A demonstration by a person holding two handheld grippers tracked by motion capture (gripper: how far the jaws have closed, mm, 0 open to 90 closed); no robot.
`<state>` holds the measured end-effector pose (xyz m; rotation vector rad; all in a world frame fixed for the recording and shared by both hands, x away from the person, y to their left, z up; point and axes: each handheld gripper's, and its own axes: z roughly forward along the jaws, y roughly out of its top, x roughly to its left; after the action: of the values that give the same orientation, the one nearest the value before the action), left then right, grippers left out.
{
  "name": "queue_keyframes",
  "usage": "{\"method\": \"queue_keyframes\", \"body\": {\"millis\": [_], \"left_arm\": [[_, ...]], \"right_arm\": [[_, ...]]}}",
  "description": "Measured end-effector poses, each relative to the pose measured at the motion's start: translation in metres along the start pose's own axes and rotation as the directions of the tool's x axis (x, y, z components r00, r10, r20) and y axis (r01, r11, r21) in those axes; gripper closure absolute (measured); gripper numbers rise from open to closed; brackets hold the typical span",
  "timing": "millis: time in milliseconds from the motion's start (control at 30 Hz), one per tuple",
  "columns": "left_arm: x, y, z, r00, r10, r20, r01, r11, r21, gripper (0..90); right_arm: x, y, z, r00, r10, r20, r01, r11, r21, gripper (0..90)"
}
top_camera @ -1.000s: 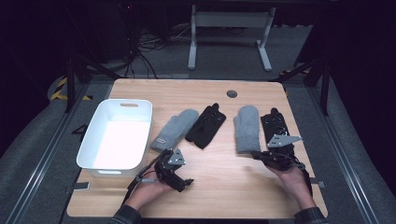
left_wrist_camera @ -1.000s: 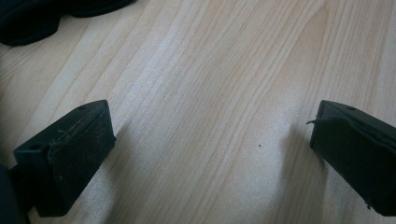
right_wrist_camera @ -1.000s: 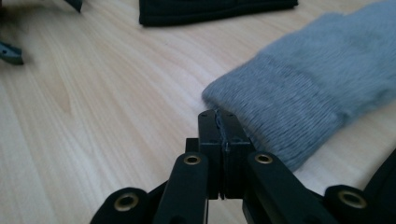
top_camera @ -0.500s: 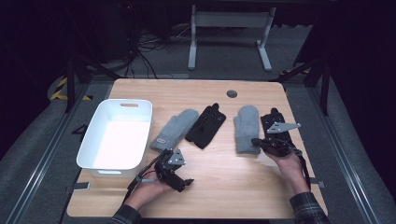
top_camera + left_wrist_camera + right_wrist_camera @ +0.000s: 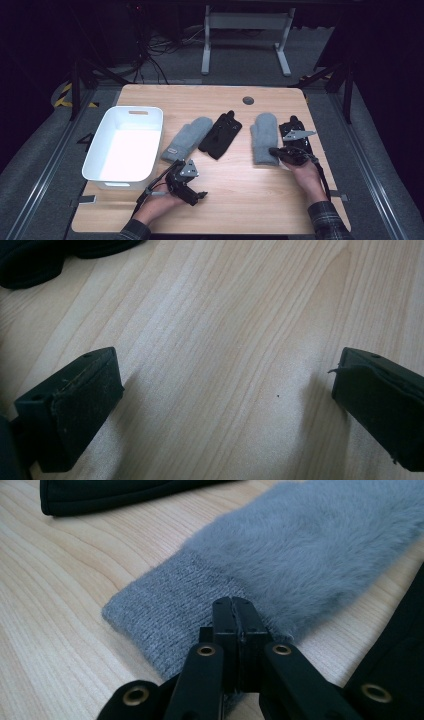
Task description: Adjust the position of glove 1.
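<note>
a small pale label sits on the cuff of the left grey mitten [image 5: 187,138], its writing too small to read; no other lettering can be made out. on the wooden table [image 5: 235,195] lie, left to right, a white bin [image 5: 126,144], that mitten, a black glove [image 5: 221,134], a second grey mitten [image 5: 263,136] and another black glove [image 5: 295,131] at the far right, partly under the right gripper [image 5: 274,150]. the right gripper view gives what the high view cannot: the right gripper [image 5: 233,611] has its jaws pressed together, their tips over the ribbed knit cuff of the second grey mitten [image 5: 305,565]; whether any knit is pinched between them cannot be told. the left gripper [image 5: 200,195] rests near the table's front edge, and in the left gripper view its jaws stand wide apart over bare wood [image 5: 235,340].
</note>
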<state>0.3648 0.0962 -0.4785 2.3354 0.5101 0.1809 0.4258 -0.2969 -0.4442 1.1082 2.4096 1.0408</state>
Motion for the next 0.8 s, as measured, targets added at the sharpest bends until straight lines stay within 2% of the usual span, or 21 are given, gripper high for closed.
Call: {"method": "queue_keyframes", "body": {"millis": [233,433,633,700,800], "left_arm": [[0.0,0.0,0.0,1.0,0.0,0.0,0.0,1.0,-0.002,0.3],[0.0,0.0,0.0,1.0,0.0,0.0,0.0,1.0,0.0,0.3],[0.0,0.0,0.0,1.0,0.001,0.0,-0.001,1.0,0.0,0.3],[0.0,0.0,0.0,1.0,0.0,0.0,0.0,1.0,0.0,0.3],[0.0,0.0,0.0,1.0,0.0,0.0,0.0,1.0,0.0,0.3]], "right_arm": [[0.005,0.0,0.0,0.9994,-0.028,0.02,0.028,1.0,0.011,90.0],[0.009,-0.002,-0.003,0.9996,-0.028,-0.001,0.028,1.0,0.011,90.0],[0.015,-0.005,-0.006,0.9984,-0.035,-0.045,0.035,0.999,0.017,90.0],[0.017,-0.006,-0.007,0.9966,-0.045,-0.07,0.046,0.999,0.018,90.0],[0.021,-0.006,-0.008,0.9945,-0.064,-0.083,0.066,0.998,0.021,90.0]]}}
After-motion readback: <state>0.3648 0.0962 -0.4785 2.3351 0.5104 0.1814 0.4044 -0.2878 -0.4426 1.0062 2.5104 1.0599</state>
